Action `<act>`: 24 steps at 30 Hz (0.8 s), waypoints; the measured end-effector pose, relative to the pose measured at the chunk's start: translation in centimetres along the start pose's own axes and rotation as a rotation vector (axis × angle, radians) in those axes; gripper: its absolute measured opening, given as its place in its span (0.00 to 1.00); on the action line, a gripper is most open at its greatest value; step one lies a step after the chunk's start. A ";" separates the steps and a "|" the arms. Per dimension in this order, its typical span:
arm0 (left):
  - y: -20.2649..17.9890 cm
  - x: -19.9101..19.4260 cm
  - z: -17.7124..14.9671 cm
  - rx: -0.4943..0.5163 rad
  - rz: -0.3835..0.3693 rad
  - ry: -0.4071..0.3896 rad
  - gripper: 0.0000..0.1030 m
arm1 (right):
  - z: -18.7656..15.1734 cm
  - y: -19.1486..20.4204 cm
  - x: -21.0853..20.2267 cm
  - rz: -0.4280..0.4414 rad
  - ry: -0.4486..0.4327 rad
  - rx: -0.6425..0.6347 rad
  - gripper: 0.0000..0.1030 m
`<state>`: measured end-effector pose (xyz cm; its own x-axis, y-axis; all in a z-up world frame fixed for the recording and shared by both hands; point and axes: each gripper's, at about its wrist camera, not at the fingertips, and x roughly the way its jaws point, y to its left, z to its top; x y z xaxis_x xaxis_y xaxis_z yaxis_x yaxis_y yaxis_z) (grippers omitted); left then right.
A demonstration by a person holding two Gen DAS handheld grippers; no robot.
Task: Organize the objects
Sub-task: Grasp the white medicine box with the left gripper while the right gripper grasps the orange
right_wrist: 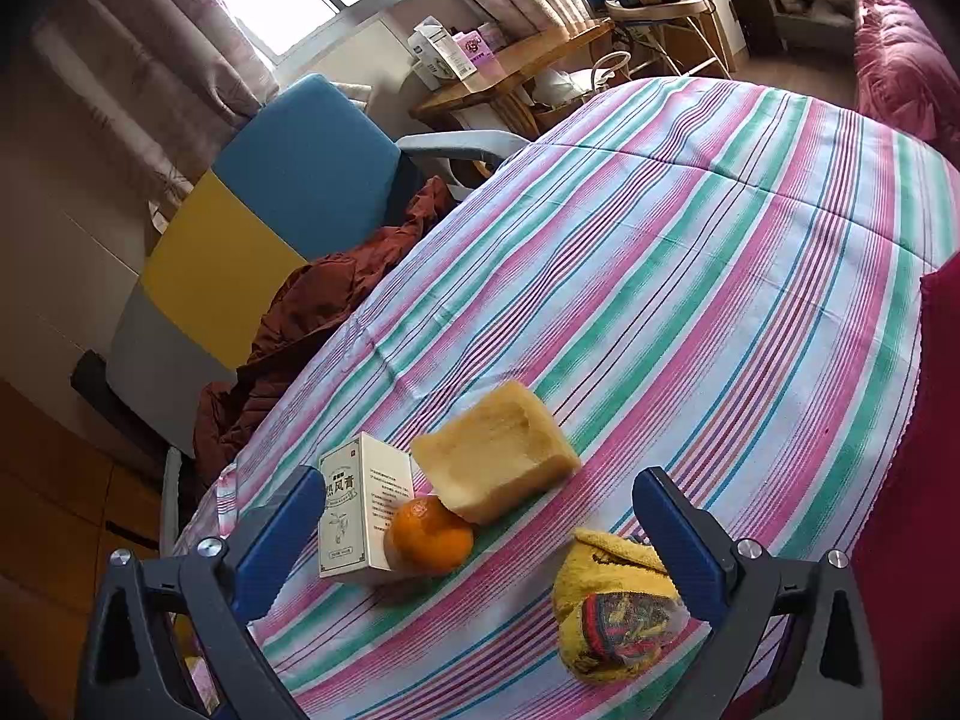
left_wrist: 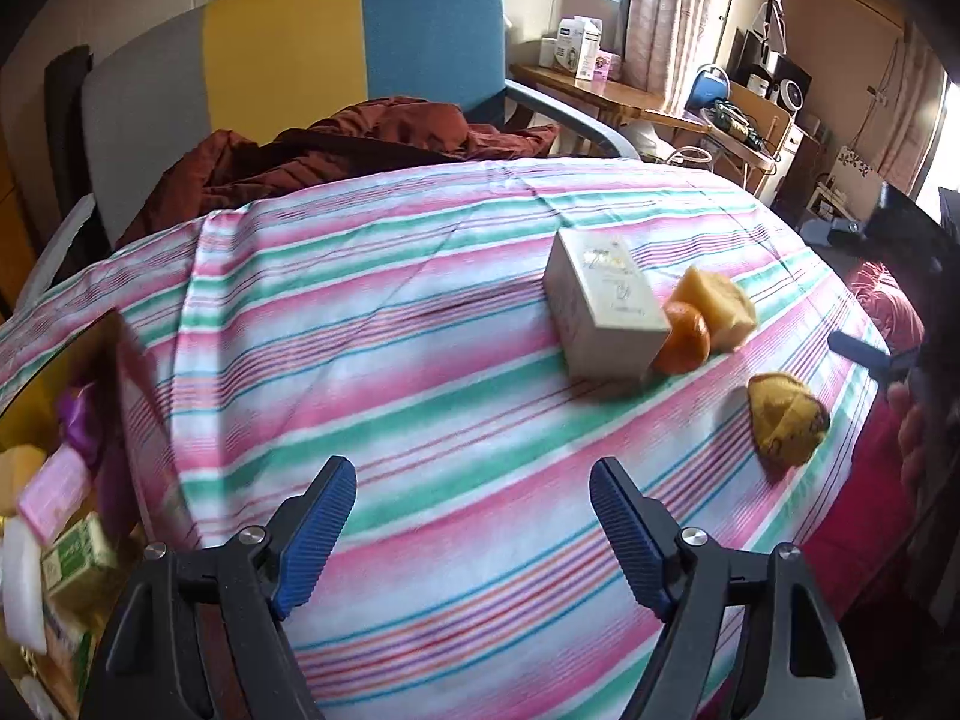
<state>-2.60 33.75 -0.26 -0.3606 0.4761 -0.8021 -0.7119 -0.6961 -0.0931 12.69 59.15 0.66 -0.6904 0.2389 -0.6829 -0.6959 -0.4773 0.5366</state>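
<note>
Count on the cloth: one white box (right_wrist: 365, 513), one orange (right_wrist: 427, 534), one yellow sponge block (right_wrist: 498, 459) and one yellow folded cloth (right_wrist: 612, 612); four things, all on the striped tablecloth (right_wrist: 690, 276).
White box: it stands upright; the orange is touching it at its 3 o'clock side in the right wrist view.
Sponge block: it lies just behind the orange, at about 1 o'clock from it, and seems to touch it.
Folded cloth: it lies apart from the other three, at 4 o'clock from the orange, near the table edge.
My left gripper (left_wrist: 471, 516): the fingers are spread wide and hold nothing; they hang over bare stripes, and the box (left_wrist: 603, 312) is at 1 o'clock from them.
My right gripper (right_wrist: 480, 531): also released and wide, holding nothing; the orange sits between the two blue pads (right_wrist: 279, 546), the folded cloth close to the right one.
Only in the left view: a yellow bin (left_wrist: 24, 414) at 9 o'clock, and my right gripper (left_wrist: 882, 354) at 3 o'clock.
Bin contents: one pink packet (left_wrist: 54, 492), one green box (left_wrist: 78, 558), one white flat piece (left_wrist: 21, 588) and something purple (left_wrist: 81, 420); blurred, so I cannot tell more.
Only in the right view: the black print on the front of the white box.
Both views: one chair (right_wrist: 288, 192) in grey, yellow and blue, with a red-brown jacket (right_wrist: 312, 324) on it.
</note>
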 end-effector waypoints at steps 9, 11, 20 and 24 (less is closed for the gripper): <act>-3.4 3.3 4.9 0.051 -0.064 -0.008 0.82 | 0.2 -0.5 0.2 0.071 0.024 0.041 1.00; -4.1 4.3 5.8 0.064 -0.071 0.005 0.82 | 0.2 -0.4 0.3 0.082 0.029 0.040 1.00; -6.2 9.3 8.8 0.086 -0.064 0.079 0.82 | 0.3 -0.3 0.9 0.111 0.063 0.033 1.00; -7.1 11.3 9.6 0.081 -0.060 0.109 0.85 | 0.2 -0.2 1.0 0.108 0.066 0.027 1.00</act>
<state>-7.41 49.27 -2.97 -0.2512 0.4513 -0.8563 -0.7783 -0.6201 -0.0985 12.11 59.68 -0.03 -0.7477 0.1309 -0.6510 -0.6239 -0.4739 0.6213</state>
